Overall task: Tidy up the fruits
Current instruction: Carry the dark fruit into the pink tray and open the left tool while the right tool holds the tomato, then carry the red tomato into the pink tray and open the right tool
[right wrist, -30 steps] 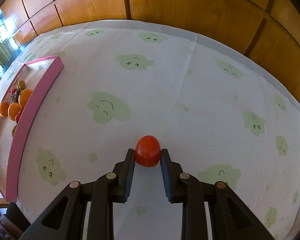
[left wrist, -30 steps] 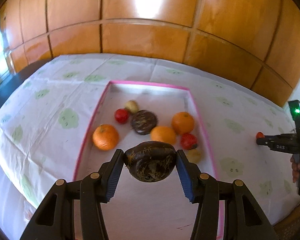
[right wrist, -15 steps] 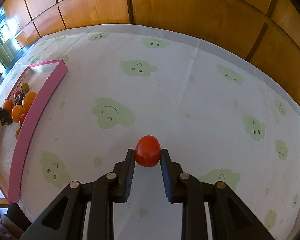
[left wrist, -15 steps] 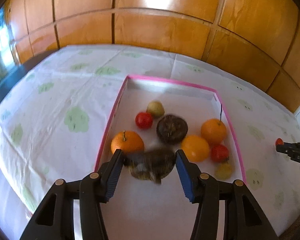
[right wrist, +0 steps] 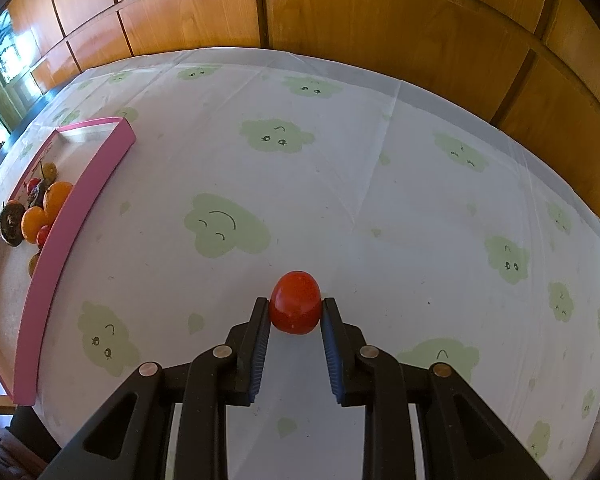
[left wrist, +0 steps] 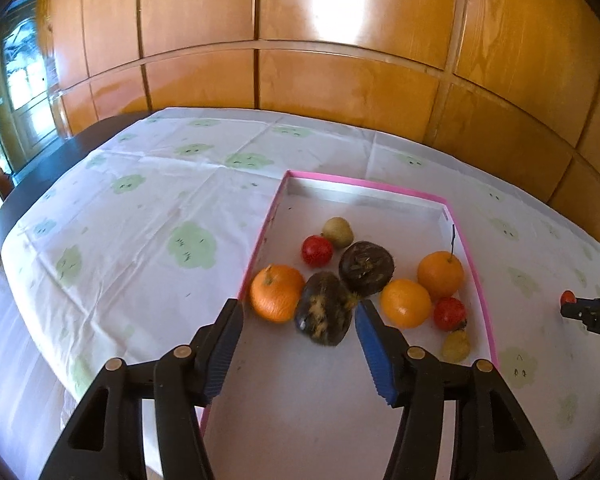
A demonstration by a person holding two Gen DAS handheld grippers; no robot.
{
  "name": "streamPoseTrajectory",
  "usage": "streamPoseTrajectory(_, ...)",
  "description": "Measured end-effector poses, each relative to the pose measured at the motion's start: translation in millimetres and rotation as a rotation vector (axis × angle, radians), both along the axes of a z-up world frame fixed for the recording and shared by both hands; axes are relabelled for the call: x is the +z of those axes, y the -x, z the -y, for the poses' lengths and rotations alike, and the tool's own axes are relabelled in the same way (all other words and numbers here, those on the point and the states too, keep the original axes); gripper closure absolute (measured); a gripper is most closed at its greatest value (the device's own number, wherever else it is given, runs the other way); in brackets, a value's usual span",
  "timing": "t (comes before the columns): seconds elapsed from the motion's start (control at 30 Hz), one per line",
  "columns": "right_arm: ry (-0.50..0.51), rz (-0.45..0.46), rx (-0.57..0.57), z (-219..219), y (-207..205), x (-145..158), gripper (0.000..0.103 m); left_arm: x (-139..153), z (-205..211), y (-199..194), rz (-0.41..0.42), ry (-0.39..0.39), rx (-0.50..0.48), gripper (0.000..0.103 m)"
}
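Note:
In the left wrist view a pink-rimmed tray [left wrist: 470, 256] holds several fruits. A dark brown fruit [left wrist: 324, 309] lies on the tray floor between an orange [left wrist: 277, 293] and a second dark fruit [left wrist: 366, 267]. My left gripper [left wrist: 298, 312] hovers just in front of it, its jaws opening and its pads clear of the fruit. In the right wrist view my right gripper [right wrist: 295, 305] is shut on a red tomato [right wrist: 295, 308] above the tablecloth. That gripper also shows at the right edge of the left view as the right gripper [left wrist: 570, 303].
Two more oranges [left wrist: 440, 274], small red fruits [left wrist: 317, 251] and yellowish fruits [left wrist: 456, 346] fill the tray's middle. The tray [right wrist: 80, 204] lies far left in the right view. A white cloth [right wrist: 340, 184] with green cloud prints covers the table; wooden panels [left wrist: 340, 88] rise behind.
The left gripper let go of the dark brown fruit, which dropped onto the tray floor beside the orange; the jaws spread wider. The right gripper kept still with its tomato.

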State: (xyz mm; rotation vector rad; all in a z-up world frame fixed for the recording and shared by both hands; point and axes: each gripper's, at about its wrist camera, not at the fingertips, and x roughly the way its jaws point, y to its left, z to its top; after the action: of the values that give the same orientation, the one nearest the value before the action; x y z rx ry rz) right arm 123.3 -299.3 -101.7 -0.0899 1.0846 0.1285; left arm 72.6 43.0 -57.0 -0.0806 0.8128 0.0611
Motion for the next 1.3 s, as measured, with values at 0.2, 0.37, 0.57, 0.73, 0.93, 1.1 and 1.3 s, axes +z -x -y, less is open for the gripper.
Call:
streamPoseTrajectory(0.2,-0.01,0.001,0.012,0,2,1,0.077,8,4,15,0.024,-0.023,-0.006,0.041)
streamPoseTrajectory(0.37,-0.011,-0.004,0.042,-4,2,0,0.077,16,15,22,0.049,-0.031,-0.038,0.041)
streamPoseTrajectory(0.57,-0.015,-0.01,0.063,-9,2,-3,0.077,21,29,28,0.063,-0.043,-0.082,0.04)
streamPoseTrajectory(0.73,-0.017,-0.018,0.075,-12,3,-6,0.077,20,37,32,0.062,-0.05,-0.106,0.04)
streamPoseTrajectory(0.93,-0.03,-0.034,0.094,-16,1,-9,0.077,18,39,34,0.054,-0.047,-0.116,0.04)
streamPoseTrajectory(1.1,-0.081,-0.021,0.128,-31,7,1,0.077,17,37,33,0.048,-0.04,-0.116,0.04)
streamPoseTrajectory(1.3,-0.158,0.024,0.245,-82,21,26,0.077,16,33,32,0.047,-0.027,-0.109,0.04)
